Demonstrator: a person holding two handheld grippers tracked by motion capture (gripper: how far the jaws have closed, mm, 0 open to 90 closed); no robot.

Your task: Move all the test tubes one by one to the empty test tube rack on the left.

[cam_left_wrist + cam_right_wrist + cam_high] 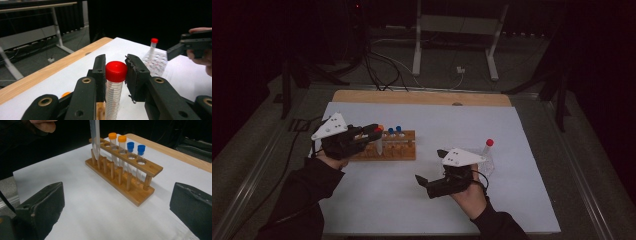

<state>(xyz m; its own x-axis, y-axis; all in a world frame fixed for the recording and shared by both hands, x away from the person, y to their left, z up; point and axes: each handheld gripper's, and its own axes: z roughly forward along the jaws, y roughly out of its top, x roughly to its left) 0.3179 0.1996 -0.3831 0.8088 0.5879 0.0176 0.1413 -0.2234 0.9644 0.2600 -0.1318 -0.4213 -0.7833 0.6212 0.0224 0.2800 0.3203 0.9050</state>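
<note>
Right gripper nearest the person, held low over the white sheet – jaws spread wide, nothing between them. In its own view the two black pads stand far apart at the lower corners, bare sheet between.

Left gripper farther in, at the wooden rack. Jaws clamped on the red-capped tube, pads pressing just under and against the cap. Tube hangs upright; seen from the right gripper, its pointed lower end sits over the end hole of the rack's top bar, about level with it – whether the tip is inside the hole I cannot tell.

Rack contents: two orange-capped tubes side by side, then two blue-capped tubes, all upright in the top bar's holes; one hole open at the far end.

Beyond the right hand, a second red-capped tube stands in a clear plastic holder, well apart from the rack.

Sheet lies on a wooden tabletop, the bare edge visible at the far side.
</note>
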